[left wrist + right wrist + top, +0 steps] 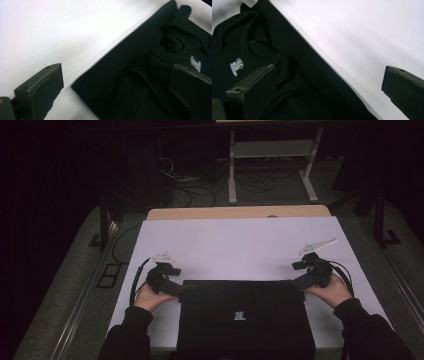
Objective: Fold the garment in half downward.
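A black folded garment [243, 317] with a small white logo [239, 315] lies at the near edge of the white table [240, 245]. My left gripper [173, 288] is at the garment's far left corner, and my right gripper [301, 281] is at its far right corner. In the left gripper view the gripper [115, 75] is open, with one jaw over bare table, the other over the garment [140, 62], and the cloth's edge between them. The right gripper [329, 75] is open the same way across the garment [262, 45] edge. Whether the jaws touch the cloth is unclear.
A wooden strip [240, 213] borders the table's far side. Beyond it a white metal stand [270, 150] and loose cables [200, 195] are on the dark floor. The person's sleeves come in at the bottom corners. Bare white table stretches behind the garment.
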